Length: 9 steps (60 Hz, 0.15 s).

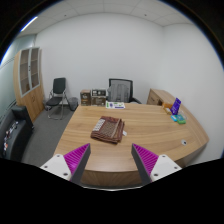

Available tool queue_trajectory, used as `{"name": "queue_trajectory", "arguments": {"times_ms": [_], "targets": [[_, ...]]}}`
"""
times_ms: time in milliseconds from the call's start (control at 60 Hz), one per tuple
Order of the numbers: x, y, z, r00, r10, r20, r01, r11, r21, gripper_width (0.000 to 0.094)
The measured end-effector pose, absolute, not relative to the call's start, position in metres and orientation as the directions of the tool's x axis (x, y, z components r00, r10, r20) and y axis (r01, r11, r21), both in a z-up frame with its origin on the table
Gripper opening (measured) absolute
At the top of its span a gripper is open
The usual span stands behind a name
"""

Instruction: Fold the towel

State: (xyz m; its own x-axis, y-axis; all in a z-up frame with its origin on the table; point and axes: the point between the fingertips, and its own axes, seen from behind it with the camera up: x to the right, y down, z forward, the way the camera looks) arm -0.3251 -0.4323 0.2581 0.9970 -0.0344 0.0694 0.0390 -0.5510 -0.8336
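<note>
A brown and reddish towel (108,128) lies bunched in a rough folded heap on the wooden table (150,125), near its middle. My gripper (112,158) is held above the table's near edge, well short of the towel, which lies beyond the fingers. The fingers (76,157) are wide apart with their magenta pads facing in. Nothing is between them.
A black office chair (120,90) stands behind the table. A purple item (175,106) and a teal thing (179,119) sit at the table's far right. A wooden cabinet (31,84) and a second chair (58,94) stand at the left wall. A low cabinet (97,97) is at the back.
</note>
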Motion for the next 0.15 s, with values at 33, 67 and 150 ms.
{"name": "queue_trajectory", "arguments": {"times_ms": [33, 67, 150], "targets": [[-0.327, -0.437, 0.262, 0.997, -0.036, 0.066, 0.036, -0.546, -0.837, 0.0859], [-0.329, -0.44, 0.264, 0.997, -0.038, 0.064, 0.033, -0.541, -0.84, 0.086], [-0.333, -0.449, 0.271, 0.997, -0.034, 0.071, 0.042, -0.527, -0.849, 0.0859]]}}
